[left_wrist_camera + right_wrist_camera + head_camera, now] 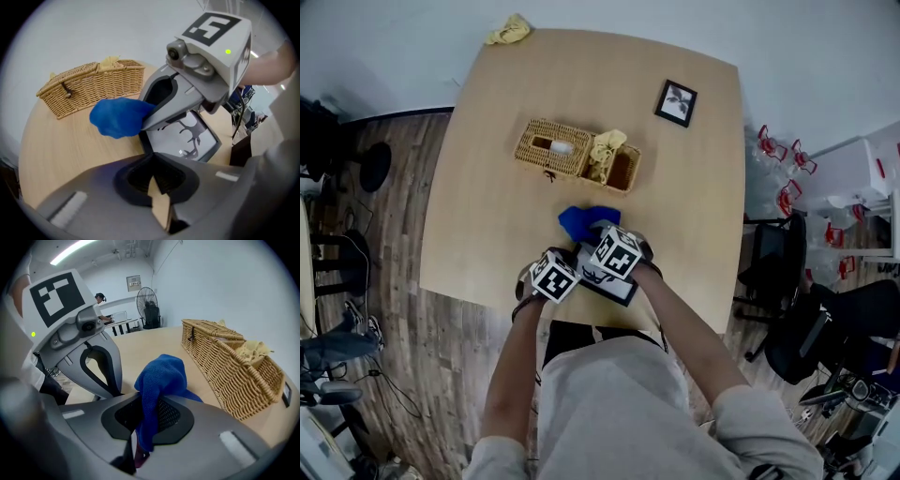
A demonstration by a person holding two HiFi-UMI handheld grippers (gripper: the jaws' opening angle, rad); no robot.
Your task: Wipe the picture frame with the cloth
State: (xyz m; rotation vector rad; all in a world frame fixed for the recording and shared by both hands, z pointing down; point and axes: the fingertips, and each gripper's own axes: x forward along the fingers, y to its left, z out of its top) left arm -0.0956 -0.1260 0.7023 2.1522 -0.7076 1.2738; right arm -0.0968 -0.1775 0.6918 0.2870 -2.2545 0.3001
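Your right gripper (140,446) was closed tight on the blue cloth (161,380). One fold was pinched between the jaws and the rest bunched loosely above and in front of them.

Your left gripper (159,206) had its jaws drawn together on a thin tan piece (158,208). I took that for the back stand of the picture frame (187,138), though the view did not settle it.

The frame, dark-edged with an antler print, sat at the near edge of the surface (487,234), directly under both grippers and just beside the cloth. The wicker basket (577,155) stood farther off, and a second small frame (676,102) was well apart at the far right.

The cloth looked soft and limp, so it would drag and fold rather than push. A bunched pad gripped near its middle would suit wiping. The frame looked light, stiff and smooth-faced, with a front that might be fragile. It would likely skate under a wipe unless you held it by the rim or stand, keeping the gripper off the picture face.
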